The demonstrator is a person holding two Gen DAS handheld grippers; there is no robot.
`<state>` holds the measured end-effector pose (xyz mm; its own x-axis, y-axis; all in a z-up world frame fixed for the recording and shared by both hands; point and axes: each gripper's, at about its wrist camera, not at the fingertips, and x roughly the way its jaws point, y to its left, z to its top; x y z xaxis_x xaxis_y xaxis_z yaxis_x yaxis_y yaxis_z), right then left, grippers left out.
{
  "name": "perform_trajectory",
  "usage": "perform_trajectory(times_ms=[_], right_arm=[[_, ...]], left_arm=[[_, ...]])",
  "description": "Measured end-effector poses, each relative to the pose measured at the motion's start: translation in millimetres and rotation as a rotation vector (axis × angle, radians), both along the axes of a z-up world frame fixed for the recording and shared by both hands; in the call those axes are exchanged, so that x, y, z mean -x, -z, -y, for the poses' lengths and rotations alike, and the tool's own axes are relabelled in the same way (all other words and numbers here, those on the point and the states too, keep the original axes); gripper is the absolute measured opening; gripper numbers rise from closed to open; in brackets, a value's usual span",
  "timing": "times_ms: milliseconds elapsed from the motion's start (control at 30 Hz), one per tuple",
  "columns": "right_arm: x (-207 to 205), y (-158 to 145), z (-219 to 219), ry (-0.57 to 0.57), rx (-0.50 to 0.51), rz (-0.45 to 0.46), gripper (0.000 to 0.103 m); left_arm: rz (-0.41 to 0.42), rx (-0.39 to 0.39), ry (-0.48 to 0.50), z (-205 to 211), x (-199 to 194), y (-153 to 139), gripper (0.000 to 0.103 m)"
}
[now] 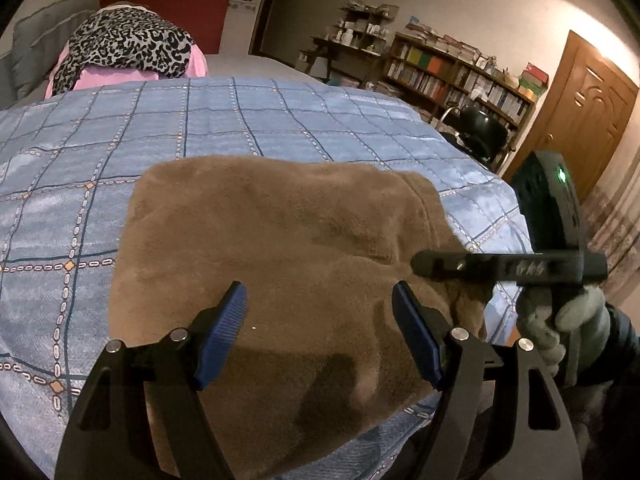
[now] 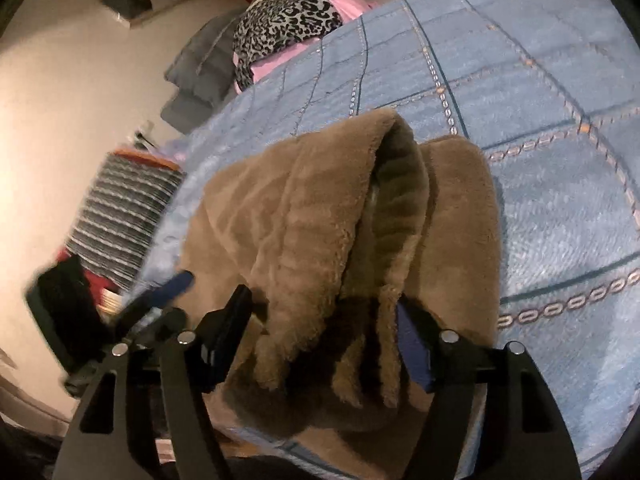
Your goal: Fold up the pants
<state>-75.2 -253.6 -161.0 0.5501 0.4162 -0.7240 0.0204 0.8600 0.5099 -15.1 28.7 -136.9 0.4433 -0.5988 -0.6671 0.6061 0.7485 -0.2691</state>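
The brown fleece pants (image 1: 280,248) lie folded in a thick bundle on the blue checked bedspread (image 1: 200,128). My left gripper (image 1: 320,312) is open and empty, hovering just above the near part of the bundle. My right gripper also shows in the left wrist view (image 1: 440,266), at the bundle's right edge, held by a gloved hand. In the right wrist view the right gripper (image 2: 324,320) has its jaws apart on either side of a bunched fold of the pants (image 2: 320,216). The left gripper (image 2: 176,284) shows blurred at the left there.
A leopard-print and pink pile (image 1: 124,48) lies at the far end of the bed. A bookshelf (image 1: 460,76), a black chair (image 1: 484,132) and a wooden door (image 1: 588,120) stand to the right. A striped stack (image 2: 124,216) sits beside the bed.
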Motion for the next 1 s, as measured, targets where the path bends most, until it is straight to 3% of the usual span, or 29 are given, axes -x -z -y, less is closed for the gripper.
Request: perform_trajectory(times_ms=[67,267,467,633,733,867,1000], right_arm=[[3,-5,-6,-0.019,0.048,0.030,0.035],[12,-40,-4,-0.028,0.058,0.137,0.027],[25,-63,24,0.024,0.028,0.176,0.027],[29,-25,47,0.084,0.029,0.062,0.027],[30,-5,48,0.080,0.012,0.045,0.030],[29,-1,52,0.088,-0.003,0.045,0.039],[37,-11,50,0.080,0.083,0.075,0.045]], left_arm=[[0.003,0.002,-0.011,-2,0,-1,0.076],[0.030,0.024,-0.047,-11,-5,-16,0.076],[0.045,0.047,0.001,-2,1,-25,0.078],[0.012,0.000,0.048,13,7,-8,0.079],[0.014,-0.037,0.057,15,8,7,0.082],[0.043,-0.086,0.066,20,9,13,0.082],[0.040,-0.084,0.062,21,10,6,0.083]])
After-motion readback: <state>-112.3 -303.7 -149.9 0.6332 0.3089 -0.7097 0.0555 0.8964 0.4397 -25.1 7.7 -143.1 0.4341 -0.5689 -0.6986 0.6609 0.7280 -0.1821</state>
